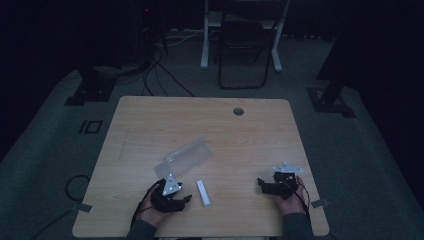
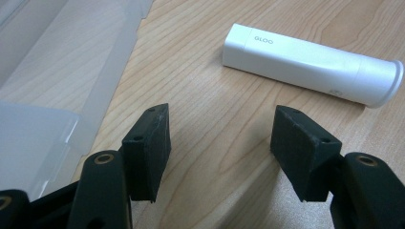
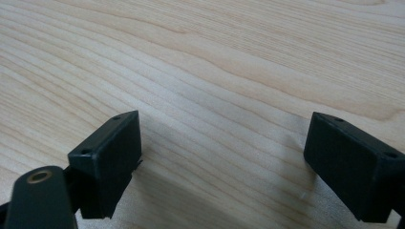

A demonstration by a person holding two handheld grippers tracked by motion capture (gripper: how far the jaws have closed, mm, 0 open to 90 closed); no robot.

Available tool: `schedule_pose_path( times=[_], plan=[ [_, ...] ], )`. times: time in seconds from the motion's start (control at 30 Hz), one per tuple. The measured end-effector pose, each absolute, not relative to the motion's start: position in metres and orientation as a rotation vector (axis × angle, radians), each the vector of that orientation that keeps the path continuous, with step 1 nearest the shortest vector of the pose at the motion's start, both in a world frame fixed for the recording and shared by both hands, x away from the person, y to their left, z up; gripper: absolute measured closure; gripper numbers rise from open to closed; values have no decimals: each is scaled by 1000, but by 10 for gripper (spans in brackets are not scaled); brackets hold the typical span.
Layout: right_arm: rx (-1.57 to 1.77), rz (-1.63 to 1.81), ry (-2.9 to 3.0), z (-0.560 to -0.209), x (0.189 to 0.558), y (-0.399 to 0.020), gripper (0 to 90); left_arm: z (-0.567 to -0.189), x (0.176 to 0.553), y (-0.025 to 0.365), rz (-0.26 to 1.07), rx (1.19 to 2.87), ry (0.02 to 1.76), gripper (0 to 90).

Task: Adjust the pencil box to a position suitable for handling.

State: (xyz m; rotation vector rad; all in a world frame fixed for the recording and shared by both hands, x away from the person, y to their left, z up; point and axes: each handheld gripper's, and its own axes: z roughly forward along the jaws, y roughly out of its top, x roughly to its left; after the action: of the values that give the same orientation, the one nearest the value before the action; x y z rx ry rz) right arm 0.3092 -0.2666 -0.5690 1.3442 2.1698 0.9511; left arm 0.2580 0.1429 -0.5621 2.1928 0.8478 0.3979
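The left hand-held gripper (image 1: 186, 198) sits low over the near-left part of the worktop (image 1: 150, 120), jaws spread with only bare wood between them. The white glue stick (image 1: 203, 193) lies flat on the worktop just beside this gripper, on its right in the high view and untouched. In the left gripper view the glue stick (image 2: 310, 64) lies crosswise beyond the fingertips (image 2: 148, 143), apart from them, with its flared end toward the right of that picture and the lettering "GLOO" legible near the other end.

A clear plastic case (image 1: 183, 159) lies open just beyond the left hand-held gripper, its lid tilted up. In the left gripper view the clear plastic case (image 2: 52, 81) fills the upper left, close beside the left jaw.

The right hand-held gripper (image 1: 260, 183) rests near the near-right edge, well apart from the glue stick, jaws spread and holding nothing; its view shows bare wood grain between the pads (image 3: 112, 157).

The middle and far half of the worktop are open, apart from a cable hole (image 1: 238, 111) near the far edge. A folding chair (image 1: 245, 45) stands on the floor beyond the worktop.
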Motion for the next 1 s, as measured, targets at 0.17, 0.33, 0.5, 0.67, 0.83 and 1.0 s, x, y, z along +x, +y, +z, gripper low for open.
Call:
schedule_pose_path(
  times=[0.17, 0.33, 0.5, 0.67, 0.83, 1.0],
  plan=[
    [1350, 950, 2166, -569, 310, -266, 126, -561, 258, 142, 400, 2197, 863, 426],
    [1351, 950, 2161, -569, 310, -267, 134, -558, 254, 141, 405, 2220, 851, 461],
    [1351, 950, 2161, -569, 310, -267, 134, -553, 253, 141, 406, 2212, 840, 462],
    [1353, 950, 2160, -569, 310, -266, 135, -550, 254, 141, 404, 2195, 848, 474],
    [1353, 949, 2160, -569, 310, -266, 135, -542, 253, 143, 413, 2178, 835, 482],
    [1354, 949, 2159, -569, 309, -266, 137, -535, 256, 148, 426, 2160, 830, 484]
  ],
)
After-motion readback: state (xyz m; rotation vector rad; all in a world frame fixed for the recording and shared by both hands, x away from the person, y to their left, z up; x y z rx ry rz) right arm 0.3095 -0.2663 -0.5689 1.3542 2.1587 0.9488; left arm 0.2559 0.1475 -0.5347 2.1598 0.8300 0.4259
